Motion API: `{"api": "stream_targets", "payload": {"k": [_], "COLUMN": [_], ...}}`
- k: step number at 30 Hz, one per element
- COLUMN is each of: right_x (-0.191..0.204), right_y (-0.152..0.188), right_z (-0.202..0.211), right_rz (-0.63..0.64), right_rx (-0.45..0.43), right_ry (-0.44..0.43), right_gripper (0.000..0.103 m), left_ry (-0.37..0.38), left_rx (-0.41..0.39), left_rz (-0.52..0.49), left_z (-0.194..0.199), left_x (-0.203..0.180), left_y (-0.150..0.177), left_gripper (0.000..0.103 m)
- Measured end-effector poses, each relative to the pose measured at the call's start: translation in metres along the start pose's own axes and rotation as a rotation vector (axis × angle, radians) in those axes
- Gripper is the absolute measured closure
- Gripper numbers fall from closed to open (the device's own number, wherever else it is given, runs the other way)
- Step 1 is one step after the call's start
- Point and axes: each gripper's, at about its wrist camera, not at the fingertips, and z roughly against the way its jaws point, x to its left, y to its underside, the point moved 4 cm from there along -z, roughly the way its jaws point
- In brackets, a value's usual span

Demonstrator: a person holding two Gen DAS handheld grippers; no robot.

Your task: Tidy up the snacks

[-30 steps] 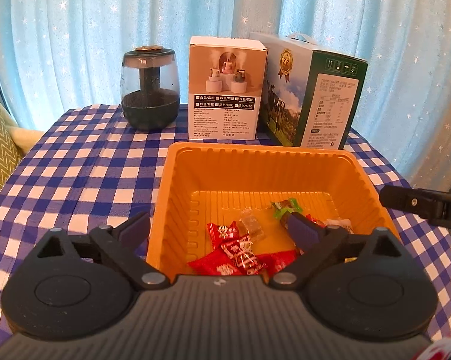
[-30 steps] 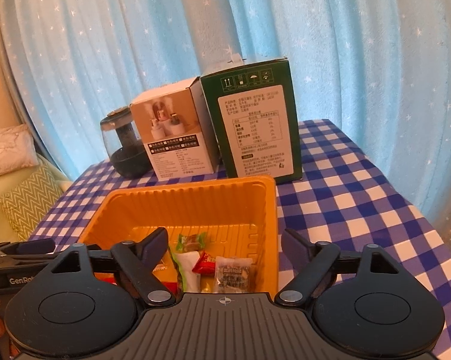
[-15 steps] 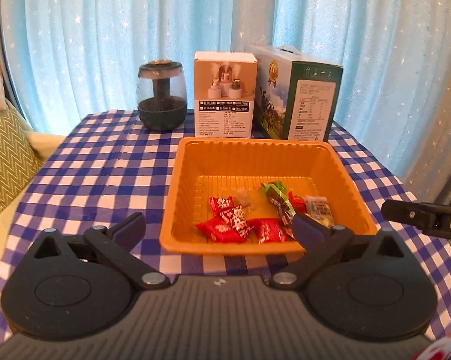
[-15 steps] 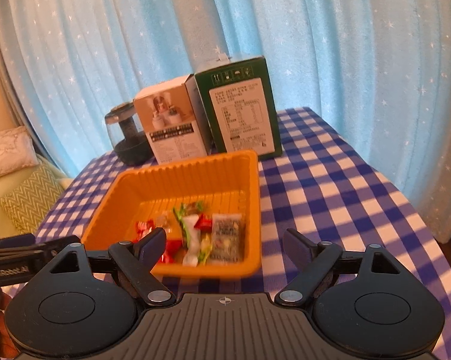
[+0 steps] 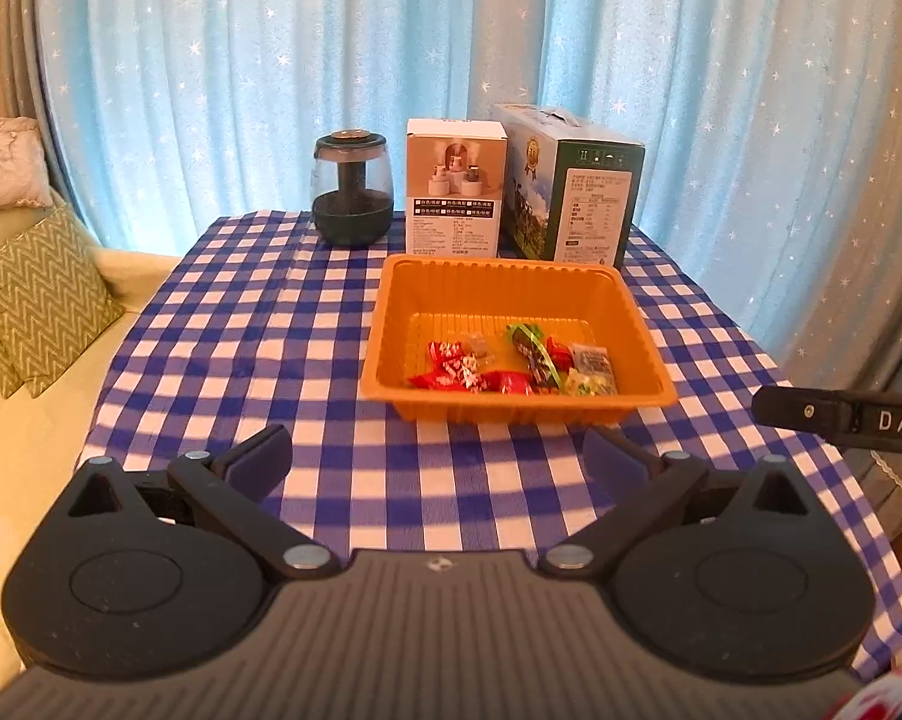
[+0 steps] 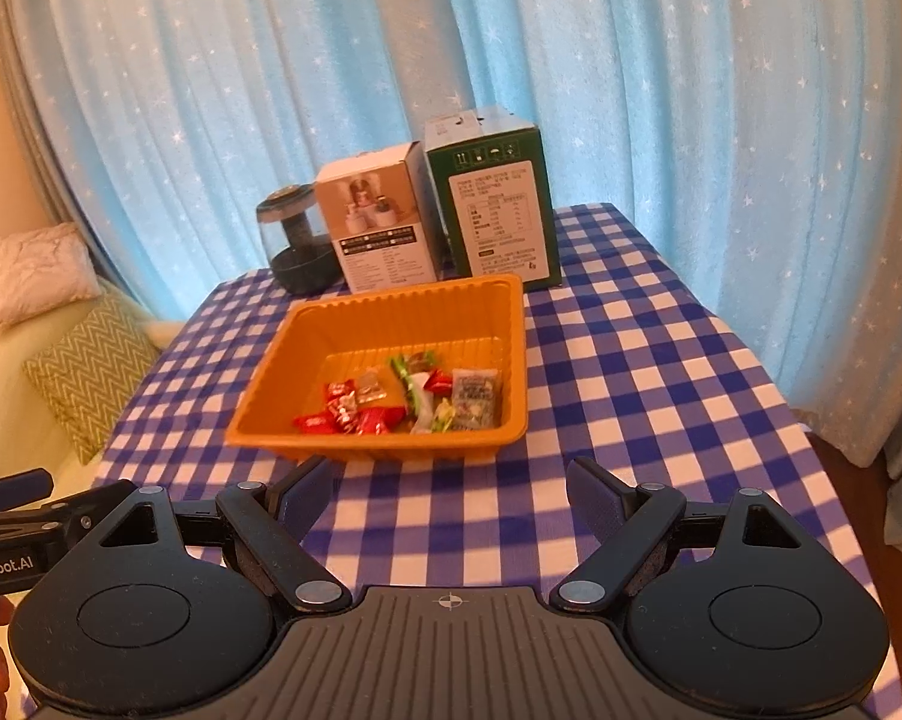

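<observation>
One orange tray (image 5: 514, 276) | two boxes (image 5: 455, 186) (far side) | one jar (image 5: 352, 195) | two grippers (image 5: 438, 456), both spread wide.

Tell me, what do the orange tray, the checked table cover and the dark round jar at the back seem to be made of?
Orange tray: probably thin moulded plastic, semi-glossy, judging by its ribbed walls and rolled rim.
Checked table cover: looks like woven fabric, matte, with creases and a soft drape over the edge.
Dark round jar: clear glass or hard plastic, since its dark core shows through; which one cannot be told.
</observation>
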Motion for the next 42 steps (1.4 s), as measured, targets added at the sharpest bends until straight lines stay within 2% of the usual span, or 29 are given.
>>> {"api": "stream_targets", "payload": {"k": [6, 17, 23, 42], "right_x": [0.005, 0.013, 0.010, 0.022], "right_y": [0.012, 0.038, 0.050, 0.073], "right_z": [0.037, 0.090, 0.106, 0.124], "right_rz": [-0.017, 0.057, 0.066, 0.093], "right_rx": [-0.001, -0.005, -0.008, 0.017], "right_ry": [-0.003, 0.034, 0.047, 0.028], "right_gripper": [0.018, 0.018, 0.018, 0.018], "left_ry": [-0.028, -0.068, -0.087, -0.049], "left_rx": [0.006, -0.005, -0.016, 0.008], "left_rz": [0.013, -0.030, -0.045, -0.030], "left_z": [0.037, 0.086, 0.099, 0.120], "left_x": [0.000, -0.011, -0.016, -0.024], "left_y": [0.011, 0.030, 0.037, 0.062], "left_gripper": [0.001, 0.000, 0.000, 0.000]}}
